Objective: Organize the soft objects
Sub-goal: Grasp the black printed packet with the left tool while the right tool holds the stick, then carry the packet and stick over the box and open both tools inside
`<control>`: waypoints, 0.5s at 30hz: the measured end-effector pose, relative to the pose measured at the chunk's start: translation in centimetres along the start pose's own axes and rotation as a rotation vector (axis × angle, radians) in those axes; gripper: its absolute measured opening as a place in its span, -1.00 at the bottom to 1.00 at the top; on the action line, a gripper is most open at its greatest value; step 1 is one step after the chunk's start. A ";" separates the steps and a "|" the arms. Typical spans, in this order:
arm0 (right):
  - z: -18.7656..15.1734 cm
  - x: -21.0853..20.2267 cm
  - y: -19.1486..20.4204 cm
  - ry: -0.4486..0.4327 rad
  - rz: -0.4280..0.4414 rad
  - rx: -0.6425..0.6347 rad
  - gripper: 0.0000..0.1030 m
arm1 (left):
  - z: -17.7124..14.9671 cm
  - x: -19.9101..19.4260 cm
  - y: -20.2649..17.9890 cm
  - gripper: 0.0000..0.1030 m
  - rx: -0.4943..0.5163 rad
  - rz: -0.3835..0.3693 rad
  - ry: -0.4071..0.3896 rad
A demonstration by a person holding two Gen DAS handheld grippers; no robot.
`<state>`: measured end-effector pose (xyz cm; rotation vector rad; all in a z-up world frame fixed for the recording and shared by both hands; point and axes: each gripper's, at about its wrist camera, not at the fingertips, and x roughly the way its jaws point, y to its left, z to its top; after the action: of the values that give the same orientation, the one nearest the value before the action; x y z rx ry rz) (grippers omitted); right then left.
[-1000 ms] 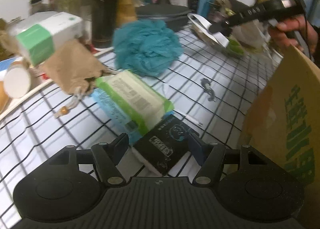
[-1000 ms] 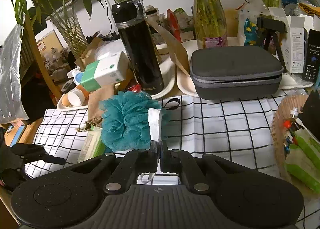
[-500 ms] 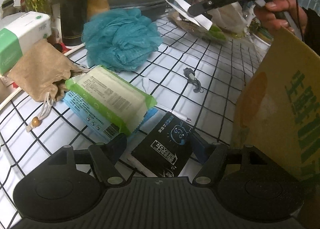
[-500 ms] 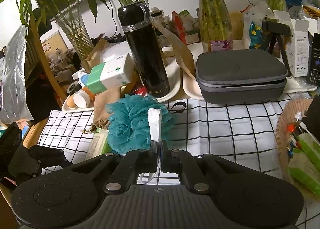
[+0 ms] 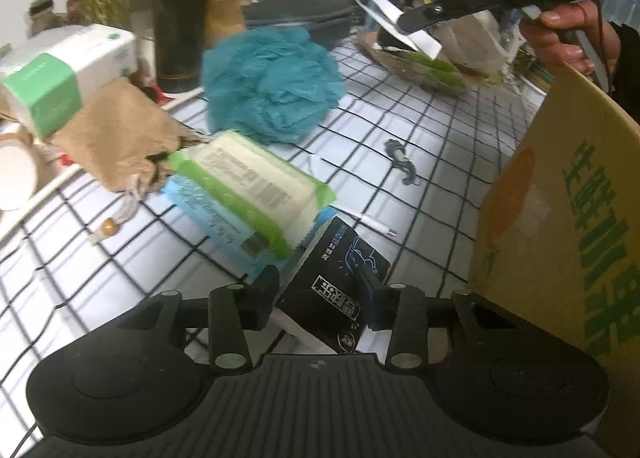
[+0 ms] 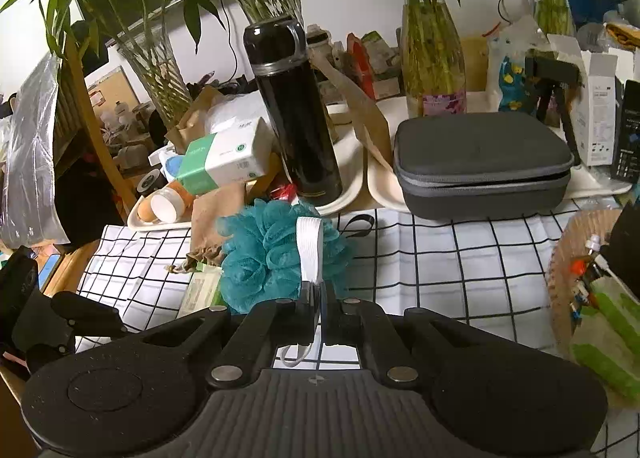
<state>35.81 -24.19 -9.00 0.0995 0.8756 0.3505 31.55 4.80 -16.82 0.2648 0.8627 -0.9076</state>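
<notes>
Small black soft tissue pack (image 5: pixel 334 290) bracketed by left gripper (image 5: pixel 316 290), contact unclear; light, squashy, best taken across flat sides. Right gripper (image 6: pixel 316 302) clamped on white flat strap (image 6: pixel 309 250).

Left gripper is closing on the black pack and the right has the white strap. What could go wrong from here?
1. The black pack sits skewed between the left gripper fingers, so it may twist out when lifted.
2. The green pack lies right against it and may get dragged.
3. The right gripper pinches only the white strap near one end, so it could slip free.
</notes>
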 end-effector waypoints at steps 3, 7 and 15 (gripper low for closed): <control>0.1 -0.4 0.0 -0.013 0.005 0.002 -0.90 | -0.2 -1.0 0.3 -0.29 -0.023 0.050 -0.011; 0.3 -1.1 0.5 -0.039 0.016 -0.023 -0.90 | -0.5 -2.4 0.4 -0.33 -0.052 0.104 -0.035; 0.5 -2.6 1.2 -0.081 0.029 -0.054 -0.90 | -0.4 -5.0 0.2 -0.37 -0.128 0.187 -0.087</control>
<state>34.34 -23.87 -6.54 0.0763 0.7844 0.3938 29.84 8.04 -13.36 0.1898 0.7977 -0.6820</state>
